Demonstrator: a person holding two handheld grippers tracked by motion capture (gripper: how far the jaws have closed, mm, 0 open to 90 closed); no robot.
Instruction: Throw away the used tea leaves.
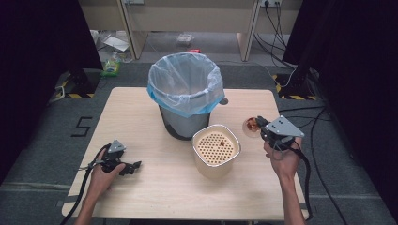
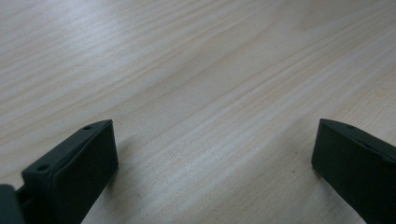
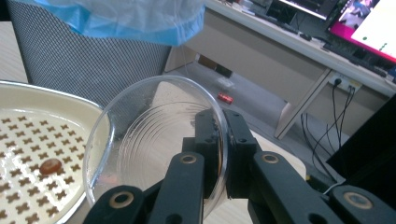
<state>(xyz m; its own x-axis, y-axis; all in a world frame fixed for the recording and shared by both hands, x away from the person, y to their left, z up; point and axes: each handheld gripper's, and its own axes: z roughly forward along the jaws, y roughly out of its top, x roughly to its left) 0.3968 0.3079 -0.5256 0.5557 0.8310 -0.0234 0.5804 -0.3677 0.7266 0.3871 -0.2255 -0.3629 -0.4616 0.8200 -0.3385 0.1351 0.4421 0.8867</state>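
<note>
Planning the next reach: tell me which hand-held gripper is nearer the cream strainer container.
Right. The right hand-held gripper, clamping a clear glass bowl, sits just right of the cream strainer container. The left hand-held gripper rests open on the table, farther off to its left.

Light wood-grain table [image 1: 141, 117], square top, standing on grey floor. On it: mesh waste bin [image 1: 180, 123] with a clear-blue bag liner [image 1: 185, 82], set at centre toward the far edge. Just in front and right of the bin, nearly touching, sits a cream container [image 1: 216, 151] with a perforated top; one small brown piece [image 3: 50, 165] lies on that top. The left gripper [image 1: 133, 166] rests on the near-left part of the tabletop, jaws apart.
</note>
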